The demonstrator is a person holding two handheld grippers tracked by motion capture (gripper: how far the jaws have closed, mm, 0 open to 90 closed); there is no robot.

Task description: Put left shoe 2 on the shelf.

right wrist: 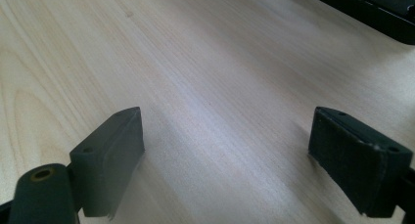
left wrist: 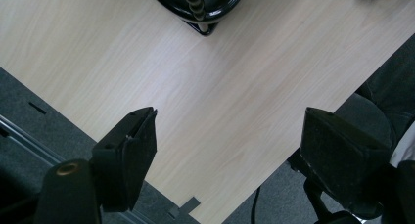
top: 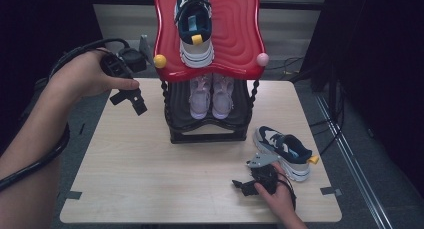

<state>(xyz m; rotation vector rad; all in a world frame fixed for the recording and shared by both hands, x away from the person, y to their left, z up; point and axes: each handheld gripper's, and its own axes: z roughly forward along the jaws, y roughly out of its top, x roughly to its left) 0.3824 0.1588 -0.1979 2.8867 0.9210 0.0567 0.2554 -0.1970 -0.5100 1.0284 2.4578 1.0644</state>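
**One sneaker up, its mate waiting on the bench**

The navy-white sneaker w/ yellow heel tab [top: 284, 152] lies on the pale wooden bench [top: 150, 179], near its right edge, just beside the right gripper [top: 242, 185]. That gripper rests low on the bench, jaws spread, nothing betw. them, probably parked within reach of the shoe. Its matching sneaker [top: 194, 29] sits on the wavy red top shelf of the black shoe rack [top: 235, 44]; a pink pair [top: 211, 95] fills the lower shelf. The left gripper [top: 131, 100] hangs off the rack's left side, released & empty, clear of the shelf.
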